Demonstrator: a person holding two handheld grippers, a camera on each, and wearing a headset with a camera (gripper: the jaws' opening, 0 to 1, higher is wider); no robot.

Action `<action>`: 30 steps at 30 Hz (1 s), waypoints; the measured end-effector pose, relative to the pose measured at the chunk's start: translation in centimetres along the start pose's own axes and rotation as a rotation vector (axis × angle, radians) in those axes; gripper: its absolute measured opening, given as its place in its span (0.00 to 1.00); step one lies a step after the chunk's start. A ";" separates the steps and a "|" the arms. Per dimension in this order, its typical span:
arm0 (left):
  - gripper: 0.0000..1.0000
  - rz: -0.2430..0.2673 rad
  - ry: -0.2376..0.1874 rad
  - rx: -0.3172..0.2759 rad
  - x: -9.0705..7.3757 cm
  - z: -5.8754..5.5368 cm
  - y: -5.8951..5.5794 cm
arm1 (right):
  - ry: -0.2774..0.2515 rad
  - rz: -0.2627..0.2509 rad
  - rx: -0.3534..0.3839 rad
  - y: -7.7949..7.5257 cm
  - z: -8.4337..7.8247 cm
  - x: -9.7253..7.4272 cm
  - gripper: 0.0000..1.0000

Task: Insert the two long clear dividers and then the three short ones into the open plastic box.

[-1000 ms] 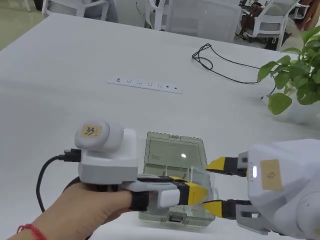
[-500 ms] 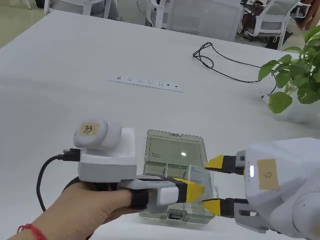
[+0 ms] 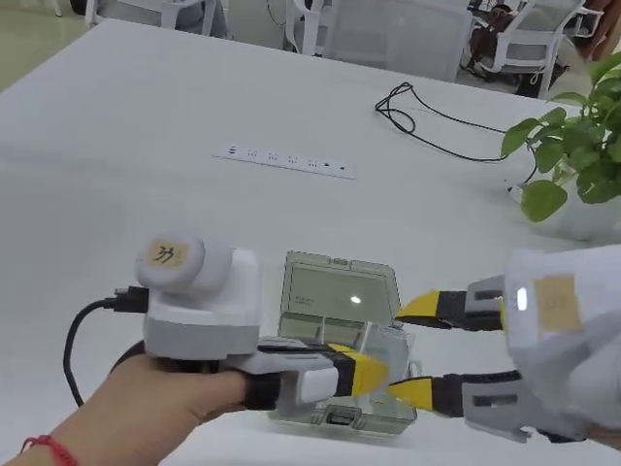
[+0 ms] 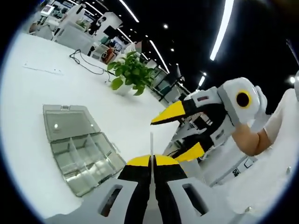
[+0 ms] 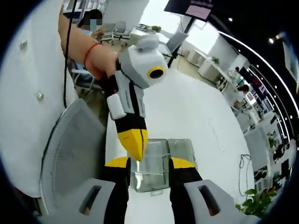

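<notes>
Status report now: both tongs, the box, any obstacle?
Left tongs shut on clear divider, above open box. Right tongs open, close beside. No obstacle seen.

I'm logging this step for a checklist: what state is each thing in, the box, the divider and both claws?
plastic box: open, lid folded back flat.
left claw: shut on the clear divider.
clear divider: gripped, not yet seated in the plastic box.
right claw: open, holding nothing.
</notes>
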State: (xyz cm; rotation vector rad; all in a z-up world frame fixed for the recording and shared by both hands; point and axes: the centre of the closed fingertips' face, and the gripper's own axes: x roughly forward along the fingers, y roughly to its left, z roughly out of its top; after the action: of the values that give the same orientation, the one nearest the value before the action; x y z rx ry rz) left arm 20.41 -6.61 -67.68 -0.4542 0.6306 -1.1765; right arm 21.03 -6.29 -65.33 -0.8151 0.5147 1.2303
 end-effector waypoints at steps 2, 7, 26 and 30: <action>0.00 -0.015 0.021 0.065 -0.1 -0.2 -0.4 | -0.034 0.052 0.035 -0.2 0.3 -0.7 0.31; 0.00 -0.096 0.030 0.258 -0.4 -0.4 -2.3 | -0.123 0.218 0.156 0.2 1.2 -2.1 0.22; 0.00 -0.199 0.038 0.433 -0.9 -1.1 -4.7 | -0.099 0.534 0.098 4.3 1.2 -1.6 0.07; 0.00 -0.202 0.021 0.430 -1.0 -0.8 -4.7 | -0.109 0.555 0.111 4.5 1.4 -1.7 0.03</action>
State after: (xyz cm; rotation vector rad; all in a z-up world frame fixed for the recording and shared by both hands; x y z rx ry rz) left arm 16.37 -7.24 -65.14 -0.1410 0.3382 -1.4668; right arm 16.13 -5.69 -64.37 -0.5186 0.7417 1.7263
